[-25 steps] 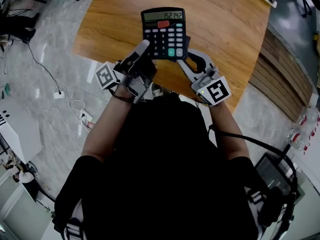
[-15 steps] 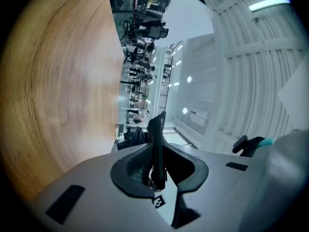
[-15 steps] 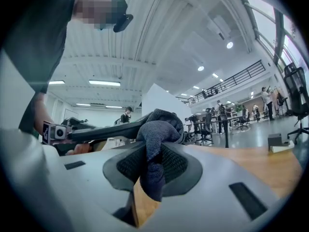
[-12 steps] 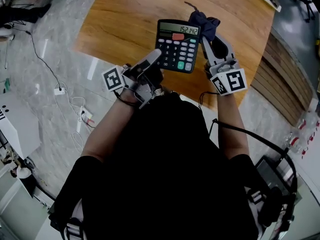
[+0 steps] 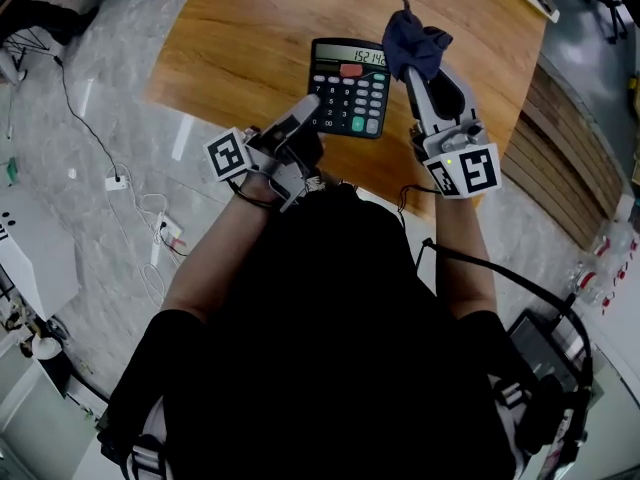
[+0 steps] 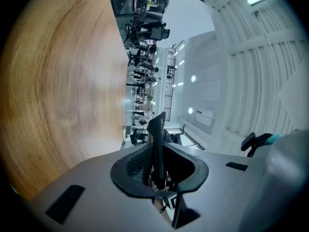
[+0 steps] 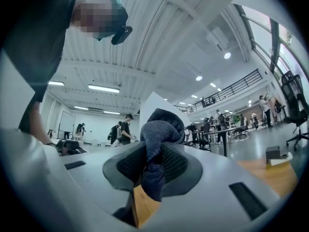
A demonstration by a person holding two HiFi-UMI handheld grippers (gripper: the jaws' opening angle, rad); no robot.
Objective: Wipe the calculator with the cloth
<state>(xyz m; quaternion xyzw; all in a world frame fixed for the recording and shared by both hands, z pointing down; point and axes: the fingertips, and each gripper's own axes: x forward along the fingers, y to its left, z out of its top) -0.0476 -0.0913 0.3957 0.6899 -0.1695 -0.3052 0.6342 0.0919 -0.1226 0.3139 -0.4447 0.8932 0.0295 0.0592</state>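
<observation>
Pinching the calculator (image 6: 157, 144) edge-on between the jaws of the left gripper (image 6: 159, 173), pads pressed against its two flat faces. Gripping it, as seen in the head view, by the lower left corner of the keypad, display end turned away from the person (image 5: 330, 348). Holding it clear of the wooden tabletop (image 5: 250, 38), above the near part of that rounded top.

Nipping the dark blue cloth (image 7: 157, 139) between the jaws of the right gripper (image 7: 155, 175), with a knot of fabric bulging above the pads and a short tail hanging below them. Carrying that bunch, in the head view, at the calculator's upper right corner and hiding the right end of the display; impossible to tell whether touching it or just above it. Reaching forward from the body with both grippers, left one at the calculator's lower left, right one along its right side.

Around the tabletop, grey marbled floor (image 5: 120, 88), with loose cables (image 5: 95, 148) trailing at the left.
</observation>
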